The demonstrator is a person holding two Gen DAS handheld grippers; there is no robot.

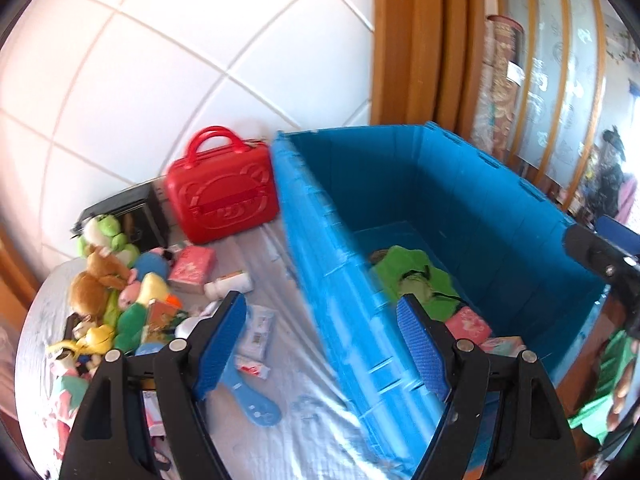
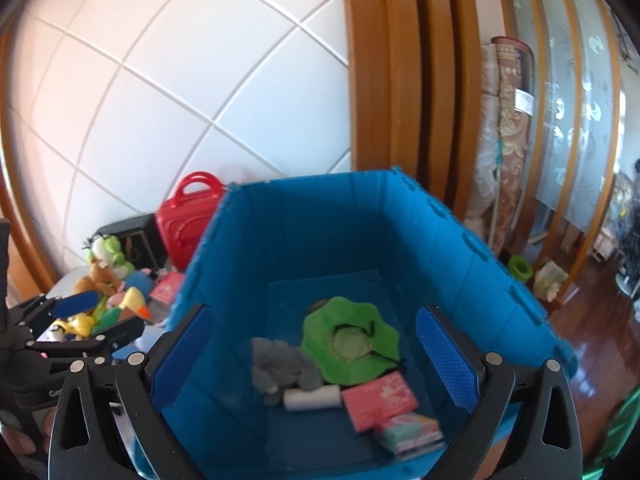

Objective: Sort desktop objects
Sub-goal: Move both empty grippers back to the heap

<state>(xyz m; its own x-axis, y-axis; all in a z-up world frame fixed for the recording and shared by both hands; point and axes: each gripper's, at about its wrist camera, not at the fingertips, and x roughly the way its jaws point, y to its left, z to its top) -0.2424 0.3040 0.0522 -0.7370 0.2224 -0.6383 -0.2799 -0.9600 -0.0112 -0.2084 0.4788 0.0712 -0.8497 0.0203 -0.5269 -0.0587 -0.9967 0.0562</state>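
My left gripper point(image 1: 320, 340) is open and holds nothing; it hovers over the near wall of the blue crate point(image 1: 320, 248). To its left on the white-covered table lie a heap of plush toys point(image 1: 108, 292), a pink box point(image 1: 192, 266), a white bottle point(image 1: 228, 284) and small packets point(image 1: 256, 332). My right gripper point(image 2: 316, 360) stands wide open above the blue crate point(image 2: 480, 280), with nothing between its pads. Inside lie a green hat point(image 2: 352, 340), a grey plush point(image 2: 280, 368), a white roll point(image 2: 312, 398), a pink box point(image 2: 380, 400) and a pastel packet point(image 2: 412, 434). The left gripper point(image 2: 96, 318) also shows at the left.
A red carry case point(image 1: 222, 192) and a black box point(image 1: 132, 212) stand against the tiled wall behind the toys. A blue plastic piece point(image 1: 252, 396) lies near the left finger. A wooden door frame point(image 2: 384, 80), rolled rugs point(image 2: 508, 140) and wooden floor point(image 2: 592, 340) are to the right.
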